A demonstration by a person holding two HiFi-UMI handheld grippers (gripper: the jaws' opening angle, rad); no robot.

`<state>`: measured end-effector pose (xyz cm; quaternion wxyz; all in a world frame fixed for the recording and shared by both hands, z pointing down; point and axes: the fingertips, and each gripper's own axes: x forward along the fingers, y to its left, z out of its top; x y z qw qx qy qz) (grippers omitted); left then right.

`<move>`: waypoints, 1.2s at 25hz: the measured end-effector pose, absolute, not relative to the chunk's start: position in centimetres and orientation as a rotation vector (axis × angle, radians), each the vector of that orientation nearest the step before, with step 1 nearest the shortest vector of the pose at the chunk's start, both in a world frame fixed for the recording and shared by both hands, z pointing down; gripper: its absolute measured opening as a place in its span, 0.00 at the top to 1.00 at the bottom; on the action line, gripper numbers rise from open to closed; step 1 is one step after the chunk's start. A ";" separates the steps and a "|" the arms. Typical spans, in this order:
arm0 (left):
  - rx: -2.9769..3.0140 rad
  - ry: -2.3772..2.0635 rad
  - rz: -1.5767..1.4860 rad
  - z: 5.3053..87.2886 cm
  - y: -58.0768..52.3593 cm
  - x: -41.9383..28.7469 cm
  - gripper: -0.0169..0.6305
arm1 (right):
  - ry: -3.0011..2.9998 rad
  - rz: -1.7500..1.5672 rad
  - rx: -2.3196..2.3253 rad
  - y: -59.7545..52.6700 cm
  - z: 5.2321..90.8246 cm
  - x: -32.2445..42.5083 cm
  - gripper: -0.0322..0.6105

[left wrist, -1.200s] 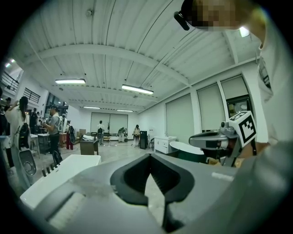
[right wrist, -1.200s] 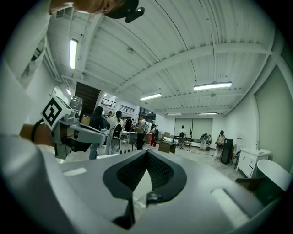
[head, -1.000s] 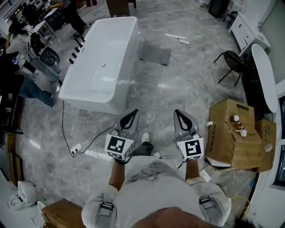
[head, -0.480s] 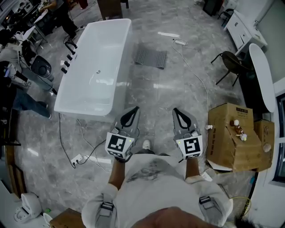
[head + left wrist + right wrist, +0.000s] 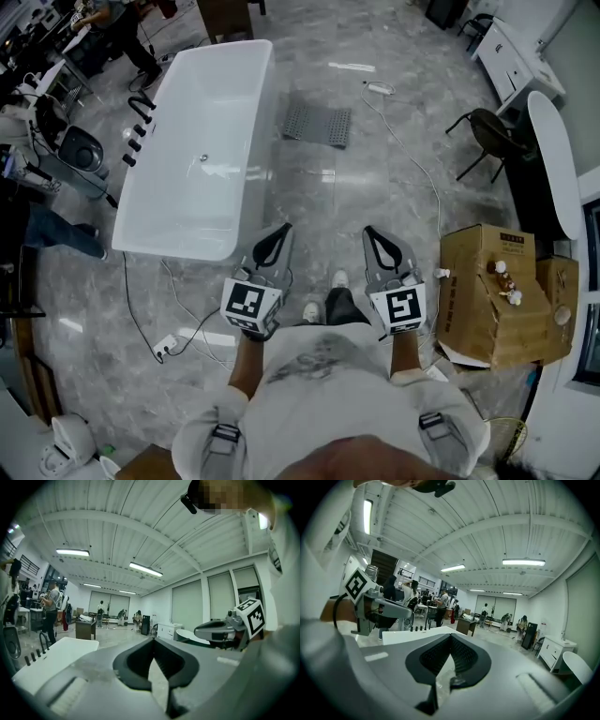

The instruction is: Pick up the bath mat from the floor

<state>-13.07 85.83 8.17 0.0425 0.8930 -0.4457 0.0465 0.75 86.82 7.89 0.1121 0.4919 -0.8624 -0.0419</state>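
The bath mat [image 5: 317,123], a grey gridded rectangle, lies flat on the marble floor beside the far end of the white bathtub [image 5: 202,155], well ahead of both grippers. My left gripper [image 5: 281,230] and right gripper [image 5: 372,232] are held side by side at waist height, pointing forward and roughly level. Both are shut with nothing between their jaws. In the left gripper view the shut left gripper [image 5: 152,639] has the bathtub's rim [image 5: 61,653] to its left. In the right gripper view the right gripper [image 5: 450,635] is shut as well. Neither gripper view shows the mat.
A cardboard box [image 5: 497,291] with small items on top stands at the right. Farther back sit a black chair [image 5: 492,131] and a white oval table [image 5: 558,159]. A white cable [image 5: 412,159] runs across the floor. A power strip [image 5: 161,345] and cords lie near the tub. People stand at the far left.
The person has walked forward: the bathtub, the mat and the box have slid nearer in the head view. Both grippers stay shut and in the same pose.
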 end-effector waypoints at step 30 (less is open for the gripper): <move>2.665 -1.509 0.169 7.6 62.3 -3.2 0.97 | -2.635 -0.131 1.296 61.9 7.8 10.7 0.95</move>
